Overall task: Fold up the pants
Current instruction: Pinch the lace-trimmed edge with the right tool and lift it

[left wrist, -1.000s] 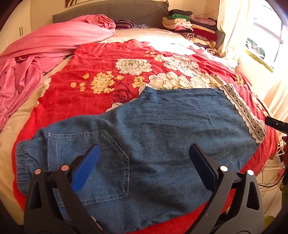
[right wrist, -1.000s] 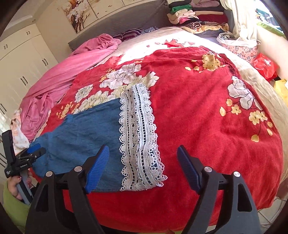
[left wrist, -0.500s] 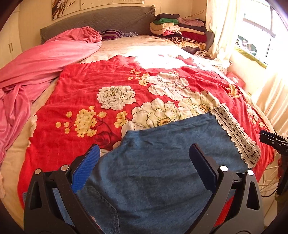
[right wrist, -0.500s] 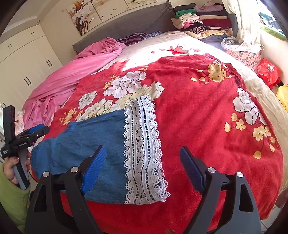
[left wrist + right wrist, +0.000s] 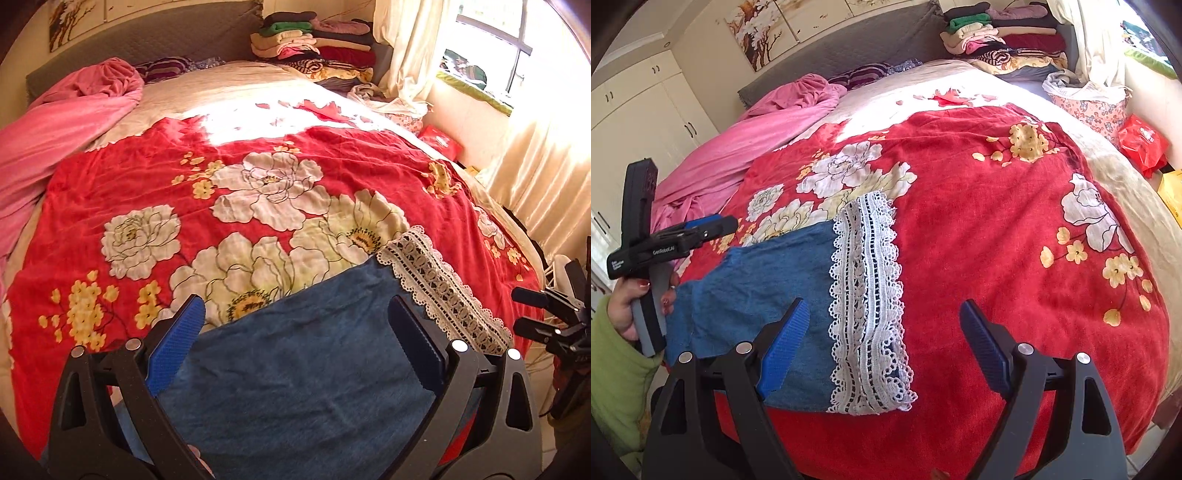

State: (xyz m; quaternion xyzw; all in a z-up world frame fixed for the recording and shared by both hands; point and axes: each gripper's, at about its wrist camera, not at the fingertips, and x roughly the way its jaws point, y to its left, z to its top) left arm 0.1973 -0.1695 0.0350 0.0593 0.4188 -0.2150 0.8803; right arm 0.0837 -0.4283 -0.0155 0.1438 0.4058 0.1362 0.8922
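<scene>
Blue denim pants point(image 5: 310, 373) with a white lace hem point(image 5: 443, 288) lie flat near the front edge of a red floral blanket point(image 5: 258, 155). My left gripper point(image 5: 295, 350) is open and empty, raised over the denim. In the right wrist view the pants point(image 5: 757, 288) lie at lower left with the lace hem point(image 5: 868, 295) running front to back. My right gripper point(image 5: 882, 350) is open and empty, above the hem's near end. The left gripper also shows in the right wrist view point(image 5: 665, 243), held in a hand above the pants' left end.
A crumpled pink sheet point(image 5: 55, 122) lies at the bed's left. Stacks of folded clothes point(image 5: 314, 40) stand by the grey headboard point(image 5: 849, 44). White wardrobes point(image 5: 635, 122) stand at left. A curtain and window point(image 5: 498, 55) are on the right, with a red bag point(image 5: 1143, 144) beside the bed.
My left gripper has lifted and tilted up, so the pocket and waistband have dropped out of its view. My right gripper has drawn back and up a little. Both stayed open.
</scene>
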